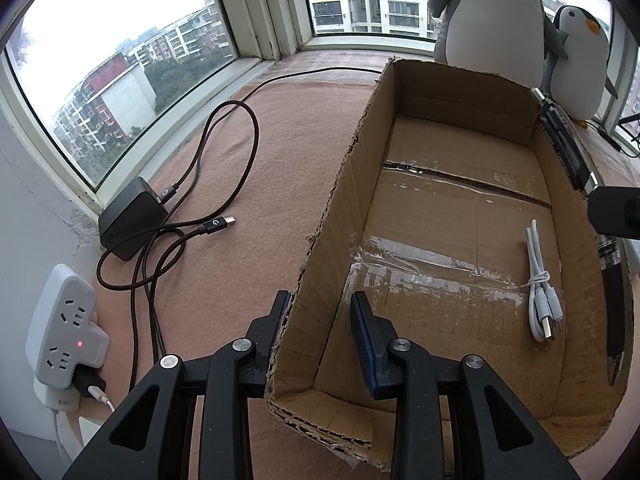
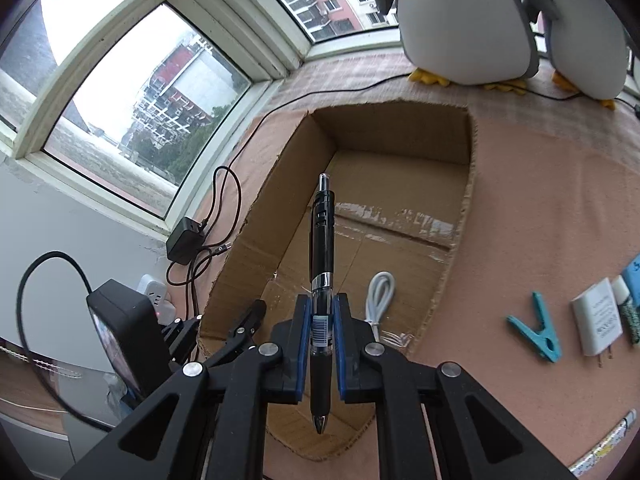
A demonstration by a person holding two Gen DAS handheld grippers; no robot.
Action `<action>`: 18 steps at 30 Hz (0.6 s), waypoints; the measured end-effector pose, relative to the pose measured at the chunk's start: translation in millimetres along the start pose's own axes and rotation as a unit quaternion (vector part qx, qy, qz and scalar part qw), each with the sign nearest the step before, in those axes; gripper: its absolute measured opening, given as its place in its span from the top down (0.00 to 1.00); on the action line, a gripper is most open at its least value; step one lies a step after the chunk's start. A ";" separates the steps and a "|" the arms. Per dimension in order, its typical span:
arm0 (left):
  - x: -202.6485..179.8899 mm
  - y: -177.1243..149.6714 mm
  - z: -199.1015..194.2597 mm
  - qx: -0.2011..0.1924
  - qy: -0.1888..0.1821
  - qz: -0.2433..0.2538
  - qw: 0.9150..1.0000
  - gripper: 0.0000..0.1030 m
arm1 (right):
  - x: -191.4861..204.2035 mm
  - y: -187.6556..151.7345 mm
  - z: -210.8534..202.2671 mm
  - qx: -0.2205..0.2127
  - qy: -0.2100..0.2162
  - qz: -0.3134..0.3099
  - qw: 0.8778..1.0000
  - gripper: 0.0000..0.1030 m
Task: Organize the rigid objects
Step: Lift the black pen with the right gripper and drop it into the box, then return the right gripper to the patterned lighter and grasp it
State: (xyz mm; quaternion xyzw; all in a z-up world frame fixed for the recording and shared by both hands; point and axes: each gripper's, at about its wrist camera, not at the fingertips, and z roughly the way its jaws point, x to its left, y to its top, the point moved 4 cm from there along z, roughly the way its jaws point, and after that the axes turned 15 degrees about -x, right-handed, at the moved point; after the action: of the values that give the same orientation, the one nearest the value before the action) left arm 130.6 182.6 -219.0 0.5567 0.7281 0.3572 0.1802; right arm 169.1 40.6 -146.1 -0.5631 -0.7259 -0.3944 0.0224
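An open cardboard box (image 1: 336,208) (image 2: 460,216) sits on the pink cloth. A coiled white USB cable (image 1: 540,284) (image 2: 380,296) lies on its floor. My left gripper (image 1: 320,304) straddles the box's near-left wall, one finger outside, one inside, with a gap at the inner pad. My right gripper (image 2: 321,308) is shut on a black pen (image 2: 321,264), held over the box's near end. The pen (image 1: 568,152) also shows above the box's right wall in the left wrist view.
A black charger (image 1: 132,220) with dark cables and a white power strip (image 1: 64,324) lie left of the box. Two plush penguins (image 1: 496,16) stand behind it. A teal clothespin (image 2: 538,326), a white plug adapter (image 2: 596,320) and small items lie right of the box.
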 end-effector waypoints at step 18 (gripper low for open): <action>-2.1 -1.6 1.8 -0.008 0.011 0.012 1.000 0.68 | -10.3 -3.7 -33.1 -0.033 -0.042 -0.026 0.998 0.66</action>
State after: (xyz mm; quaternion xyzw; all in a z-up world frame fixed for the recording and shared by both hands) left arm 131.3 181.0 -221.7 0.5594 0.7207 0.3715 0.1723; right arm 156.1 12.3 -130.3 -0.5604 -0.7272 -0.3946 -0.0375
